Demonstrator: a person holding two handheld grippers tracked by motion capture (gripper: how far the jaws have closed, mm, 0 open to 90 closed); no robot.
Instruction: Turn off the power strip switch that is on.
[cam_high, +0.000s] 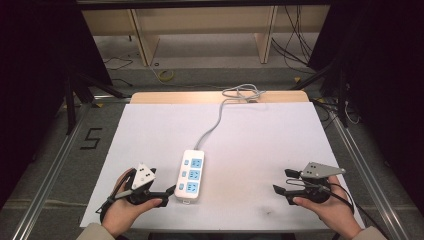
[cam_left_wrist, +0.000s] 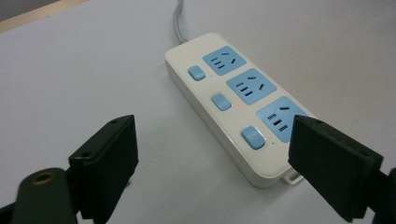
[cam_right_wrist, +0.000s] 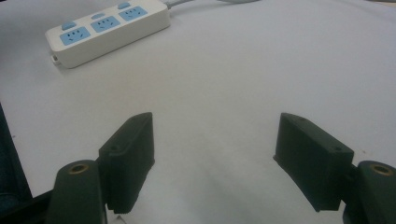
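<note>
Grippers parked wide apart either side of a power strip.

Left gripper (cam_high: 167, 194) sits nearest the power strip (cam_high: 191, 175), jaws spread wide and holding nothing, its tip just beside the strip's near end, likely poised to steady or grasp it. Right gripper (cam_high: 281, 182) rests well to the strip's right, jaws equally wide and bare, apparently waiting. Power strip lies flat near the middle of the white worktop (cam_high: 260, 140), sockets up for access, while its grey cord (cam_high: 215, 125) runs from the strip's far end past the worktop's far edge.
</note>
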